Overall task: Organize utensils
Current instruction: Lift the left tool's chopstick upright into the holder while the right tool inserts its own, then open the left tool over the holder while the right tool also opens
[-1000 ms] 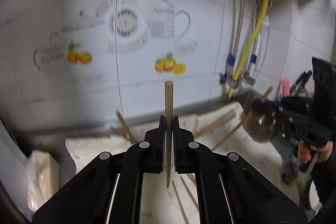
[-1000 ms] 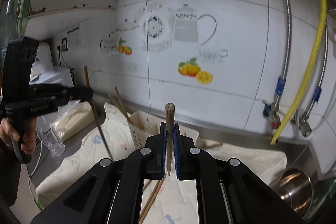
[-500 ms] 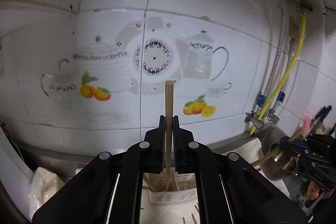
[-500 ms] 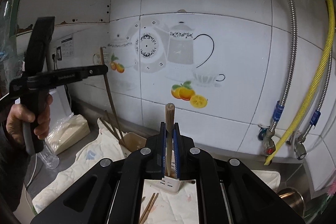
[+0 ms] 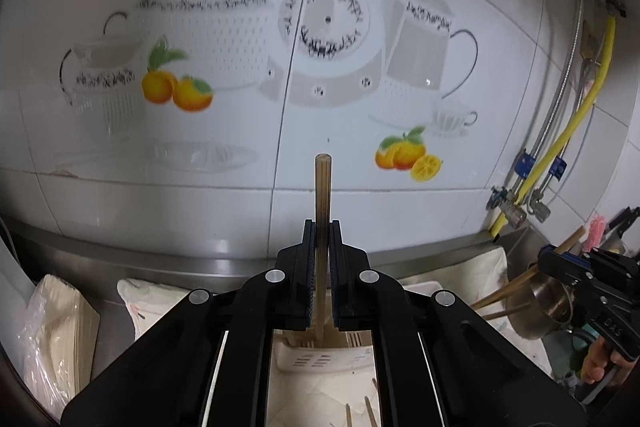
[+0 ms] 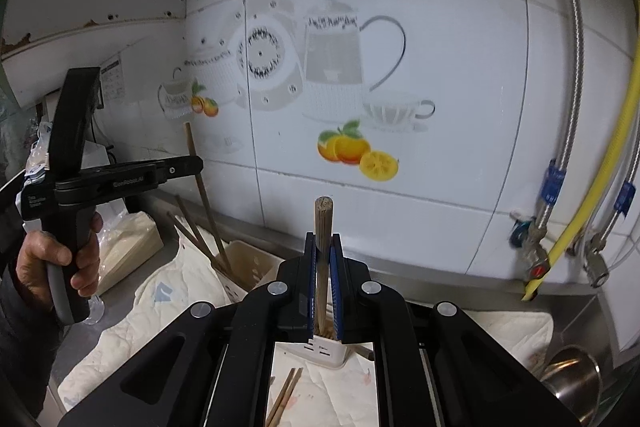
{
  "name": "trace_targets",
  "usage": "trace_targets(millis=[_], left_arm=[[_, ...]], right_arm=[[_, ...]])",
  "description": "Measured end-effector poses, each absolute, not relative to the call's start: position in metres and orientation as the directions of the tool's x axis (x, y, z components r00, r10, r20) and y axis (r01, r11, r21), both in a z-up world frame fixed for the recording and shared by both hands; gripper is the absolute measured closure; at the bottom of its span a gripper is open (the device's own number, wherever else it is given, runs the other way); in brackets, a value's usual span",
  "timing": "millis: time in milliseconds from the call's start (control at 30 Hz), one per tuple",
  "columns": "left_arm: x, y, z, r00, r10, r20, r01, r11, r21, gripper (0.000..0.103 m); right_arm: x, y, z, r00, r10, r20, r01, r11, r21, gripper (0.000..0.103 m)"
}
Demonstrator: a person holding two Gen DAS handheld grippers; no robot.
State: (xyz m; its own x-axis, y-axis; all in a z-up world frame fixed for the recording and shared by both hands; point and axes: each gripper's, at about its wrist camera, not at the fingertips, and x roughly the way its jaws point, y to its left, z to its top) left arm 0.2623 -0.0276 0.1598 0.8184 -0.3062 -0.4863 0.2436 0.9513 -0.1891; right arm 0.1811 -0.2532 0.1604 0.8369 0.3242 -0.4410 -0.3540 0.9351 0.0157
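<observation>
Left wrist view: the left gripper (image 5: 322, 247) has its jaws closed narrowly on an upright wooden chopstick (image 5: 322, 227), which rises above the fingertips and runs down between them, its lower tip at the mouth of the cream slotted utensil holder (image 5: 320, 357) directly below. Half a second ago the holder sat lower in this view; now it is nearer under the fingers, and the wall decal of teapots and oranges (image 5: 320, 39) looms larger. Loose chopsticks (image 5: 362, 413) lie on the white cloth (image 5: 136, 303) below the holder. At the far right the right gripper (image 5: 576, 267) appears with sticks slanting beside a steel pot (image 5: 540, 307).

From the right wrist view, the right gripper (image 6: 323, 255) pinches its own upright chopstick (image 6: 322, 259), whose foot reaches the top of a small white slotted holder (image 6: 326, 349) just beneath the fingers. Compared with half a second ago, that holder shows more fully. Two loose sticks (image 6: 286, 393) lie on the cloth in front of it. To the left, the left gripper (image 6: 188, 165), held in a hand (image 6: 60, 259), grips a stick (image 6: 202, 187) descending into a beige basket (image 6: 248, 263) that already holds others.
</observation>
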Motion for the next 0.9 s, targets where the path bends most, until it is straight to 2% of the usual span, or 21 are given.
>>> trace_targets(millis=[400, 467, 500, 600, 900], left_arm=[[0.261, -0.032, 0.145, 0.797, -0.3, -0.524, 0.245, 0.954, -0.173, 0.094], [0.259, -0.031, 0.145, 0.799, -0.3, -0.521, 0.243, 0.954, -0.175, 0.076], [0.259, -0.031, 0.146, 0.802, -0.297, -0.518, 0.242, 0.955, -0.174, 0.073], [0.252, -0.03, 0.149, 0.805, -0.302, -0.51, 0.247, 0.953, -0.174, 0.068], [0.211, -0.02, 0.155, 0.828, -0.302, -0.472, 0.249, 0.953, -0.173, 0.053]], right_arm=[[0.196, -0.258, 0.131, 0.814, 0.304, -0.496, -0.33, 0.943, 0.036, 0.096], [0.196, -0.258, 0.131, 0.815, 0.303, -0.494, -0.328, 0.944, 0.039, 0.095], [0.196, -0.259, 0.131, 0.817, 0.302, -0.492, -0.326, 0.945, 0.038, 0.095], [0.192, -0.259, 0.133, 0.823, 0.298, -0.483, -0.324, 0.946, 0.032, 0.093], [0.158, -0.26, 0.135, 0.838, 0.31, -0.45, -0.333, 0.942, 0.027, 0.078]])
